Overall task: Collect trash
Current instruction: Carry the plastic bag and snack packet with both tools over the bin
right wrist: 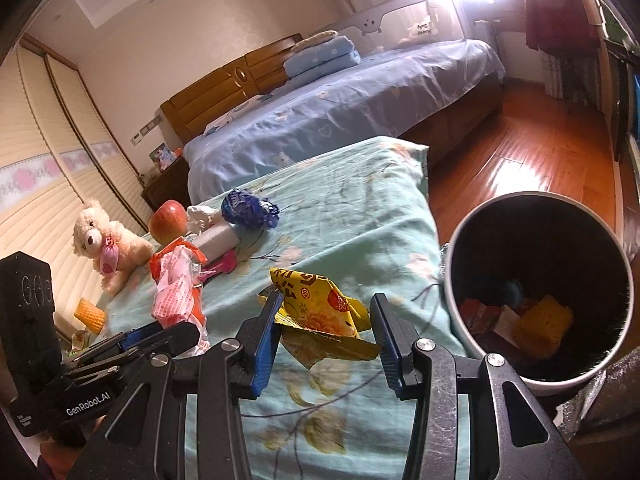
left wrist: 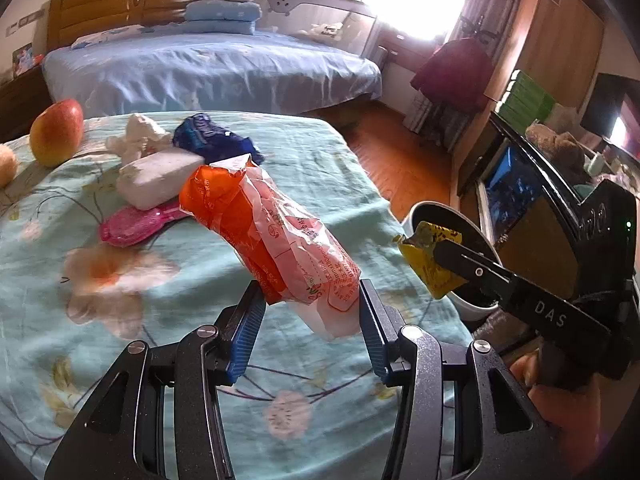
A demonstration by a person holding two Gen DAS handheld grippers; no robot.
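Over green bedspread: left gripper half open, clamping orange-pink bag; right gripper partly open, clamping yellow wrapper, beside bin.

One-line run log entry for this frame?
left gripper: holds orange-pink wrapper | right gripper: holds yellow wrapper | trash bin: beside bed, partly filled | next: likely drop both

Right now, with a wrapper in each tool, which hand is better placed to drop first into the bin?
Right. Its tool holds the yellow wrapper beside the bin, while the left tool, gripping the orange-and-pink bag, sits farther over the bedspread.
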